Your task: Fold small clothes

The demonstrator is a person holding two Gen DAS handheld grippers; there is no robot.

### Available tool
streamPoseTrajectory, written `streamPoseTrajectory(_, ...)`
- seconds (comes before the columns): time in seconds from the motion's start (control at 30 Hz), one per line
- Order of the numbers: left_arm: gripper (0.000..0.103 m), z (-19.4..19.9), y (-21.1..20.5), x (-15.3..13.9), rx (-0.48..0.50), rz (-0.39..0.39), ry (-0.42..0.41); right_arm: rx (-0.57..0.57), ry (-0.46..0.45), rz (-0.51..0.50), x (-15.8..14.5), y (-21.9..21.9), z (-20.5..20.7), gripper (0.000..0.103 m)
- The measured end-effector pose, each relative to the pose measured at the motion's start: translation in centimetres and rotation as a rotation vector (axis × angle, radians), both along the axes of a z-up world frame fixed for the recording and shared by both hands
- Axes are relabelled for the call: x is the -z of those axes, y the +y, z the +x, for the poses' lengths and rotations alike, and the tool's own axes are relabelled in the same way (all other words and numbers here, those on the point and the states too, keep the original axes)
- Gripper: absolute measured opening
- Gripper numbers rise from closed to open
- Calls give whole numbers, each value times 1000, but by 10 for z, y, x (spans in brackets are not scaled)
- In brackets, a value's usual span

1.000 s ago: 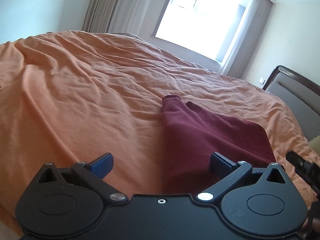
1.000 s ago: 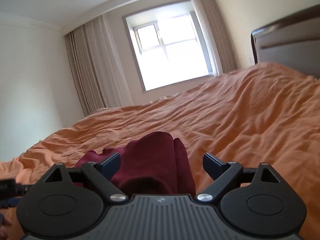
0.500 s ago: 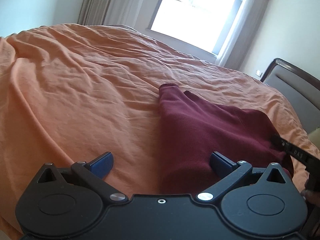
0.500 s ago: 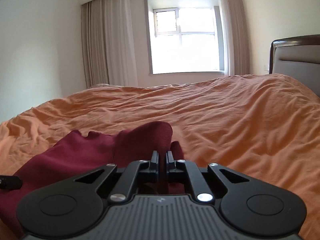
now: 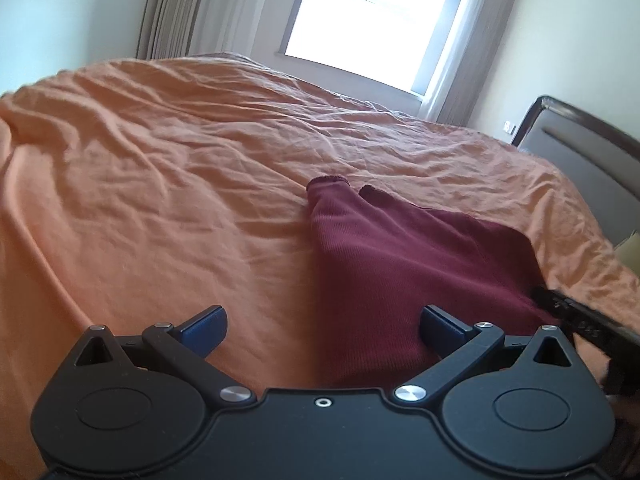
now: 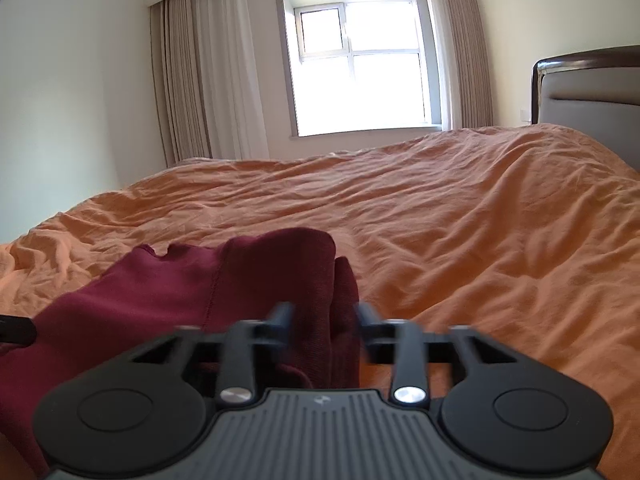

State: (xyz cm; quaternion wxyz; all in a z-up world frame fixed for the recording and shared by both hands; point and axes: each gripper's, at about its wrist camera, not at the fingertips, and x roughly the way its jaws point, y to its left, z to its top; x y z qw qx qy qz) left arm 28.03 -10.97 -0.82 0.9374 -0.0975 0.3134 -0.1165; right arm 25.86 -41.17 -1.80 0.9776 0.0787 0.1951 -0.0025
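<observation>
- The left gripper (image 5: 322, 326) is hovering low over the bed (image 5: 160, 184), its blue-tipped fingers (image 5: 204, 326) spread wide with nothing between them.
- The maroon garment (image 5: 400, 264) is lying partly folded on the orange bed cover, right of the middle, its near edge reaching between the left gripper's fingers.
- The right gripper (image 6: 324, 326) is sitting at the garment's raised fold (image 6: 280, 280), its motion-blurred fingers standing partly apart with cloth between them; whether they are pinching it, I cannot tell.
</observation>
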Motion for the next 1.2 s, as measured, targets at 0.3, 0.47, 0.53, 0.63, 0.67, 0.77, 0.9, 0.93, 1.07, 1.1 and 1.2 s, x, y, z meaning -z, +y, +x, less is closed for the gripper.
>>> streamPoseTrajectory(0.3, 103, 17, -7, 5, 3, 46, 35, 20, -2, 89, 6, -7, -5, 98)
streamPoseTrajectory(0.47, 103, 22, -9, 6, 19, 53, 47, 33, 9, 202, 14, -18, -2, 103)
streamPoseTrajectory(0.53, 103, 27, -10, 8, 32, 51, 58, 33, 21, 223, 18, -18, 0, 103)
streamPoseTrajectory(0.63, 103, 34, -11, 13, 57, 36, 78, 48, 35, 224, 23, -17, 3, 103)
streamPoseTrajectory(0.67, 103, 36, -12, 15, 63, 31, 84, 57, 36, 220, 24, -16, 4, 103)
streamPoseTrajectory(0.77, 103, 40, -11, 18, 70, 14, 100, 62, 25, 192, 23, -11, 4, 98)
streamPoseTrajectory(0.9, 102, 44, -15, 15, 78, 15, 119, 25, 19, 165, 20, -1, 4, 79)
streamPoseTrajectory(0.93, 102, 45, -16, 15, 84, 12, 122, 17, 21, 164, 20, 1, 5, 74)
streamPoseTrajectory(1.07, 92, 46, -20, 12, 133, -2, 125, 8, 23, 154, 17, 7, 5, 65)
streamPoseTrajectory(1.1, 90, 46, -21, 11, 145, -2, 123, 5, 24, 149, 17, 8, 6, 62)
streamPoseTrajectory(1.2, 95, 53, -23, 15, 187, 4, 147, 1, 29, 123, 15, 12, 4, 56)
